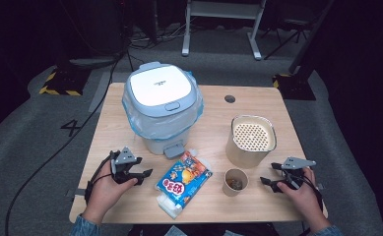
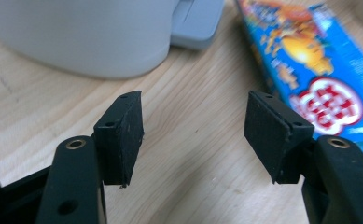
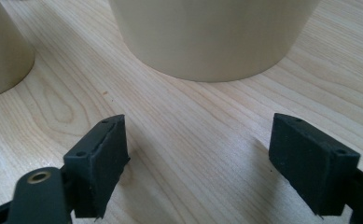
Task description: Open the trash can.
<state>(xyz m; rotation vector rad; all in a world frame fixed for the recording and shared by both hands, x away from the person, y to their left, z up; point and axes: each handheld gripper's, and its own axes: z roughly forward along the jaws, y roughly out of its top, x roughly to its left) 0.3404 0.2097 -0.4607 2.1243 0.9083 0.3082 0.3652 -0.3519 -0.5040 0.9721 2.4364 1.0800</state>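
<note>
Snack bag (image 1: 184,183) lies just beside left hand-held gripper (image 1: 144,176).

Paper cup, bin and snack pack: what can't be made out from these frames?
- Paper cup: dark contents too small to identify, high view.
- Bin: inside hidden by its closed lid, high view.
- Snack pack: print blurred and cut by the edge, left gripper view.
- Beige container: top cut off, right gripper view.

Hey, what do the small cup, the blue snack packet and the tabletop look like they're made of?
Small cup: likely paper, matte tan wall with a thin rolled rim. Blue snack packet: probably plastic film, glossy, brightly printed, with a white crimped end. Tabletop: pale wood or a wood-look laminate, with clear grain lines and a smooth satin surface.
</note>
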